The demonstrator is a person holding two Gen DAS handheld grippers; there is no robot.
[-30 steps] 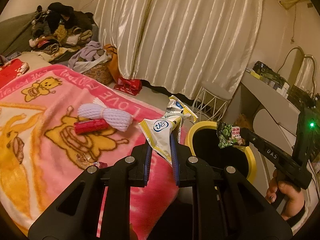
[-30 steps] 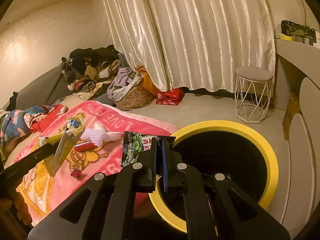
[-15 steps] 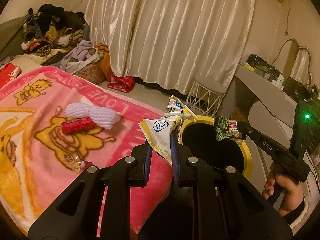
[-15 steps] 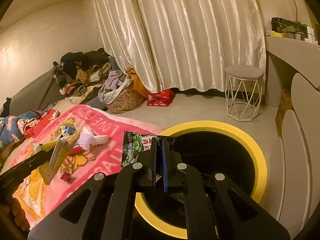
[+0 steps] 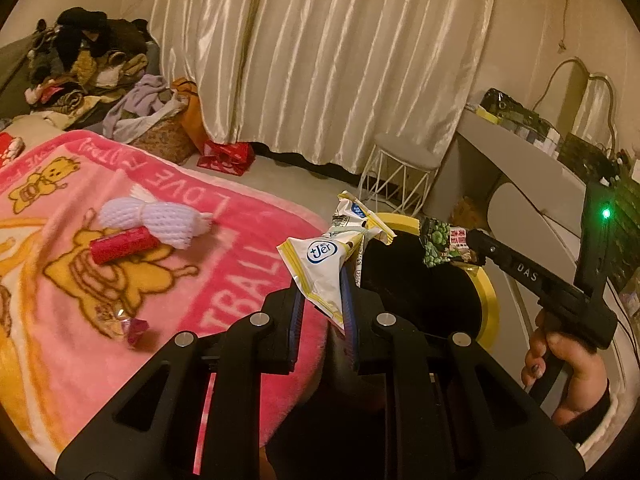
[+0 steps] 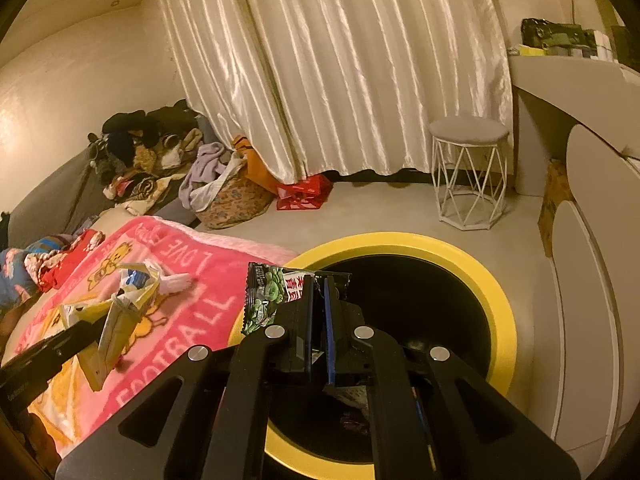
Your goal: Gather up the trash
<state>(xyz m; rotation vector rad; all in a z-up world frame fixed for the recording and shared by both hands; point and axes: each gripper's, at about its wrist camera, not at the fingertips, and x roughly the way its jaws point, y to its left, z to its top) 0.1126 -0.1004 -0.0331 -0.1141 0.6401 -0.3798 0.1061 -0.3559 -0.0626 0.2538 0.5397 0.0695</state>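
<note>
My left gripper (image 5: pixel 322 302) is shut on a white and yellow snack wrapper (image 5: pixel 320 264), held at the near left rim of the yellow-rimmed black bin (image 5: pixel 490 300). My right gripper (image 6: pixel 318 300) is shut on a green snack wrapper (image 6: pixel 272 296) above the bin's left rim (image 6: pixel 496 300). The left wrist view shows that green wrapper (image 5: pixel 440 242) hanging over the bin opening, with a hand (image 5: pixel 568 364) on the right gripper's handle. In the right wrist view the white wrapper (image 6: pixel 120 312) hangs over the blanket. A white foam net (image 5: pixel 154 220), a red tube (image 5: pixel 124 244) and a small pink wrapper (image 5: pixel 134 326) lie on the pink blanket (image 5: pixel 200 280).
A white wire stool (image 6: pixel 468 172) stands behind the bin by the curtain (image 6: pixel 340 68). A white desk and rounded drawers (image 6: pixel 592 240) are at the right. A red bag (image 6: pixel 304 192), a floral basket (image 6: pixel 228 204) and piled clothes (image 6: pixel 140 148) sit at the back left.
Both grippers have moved toward the bin with their wrappers still held. The bin has grown larger in the right wrist view, and the blanket has slid left in both views.
</note>
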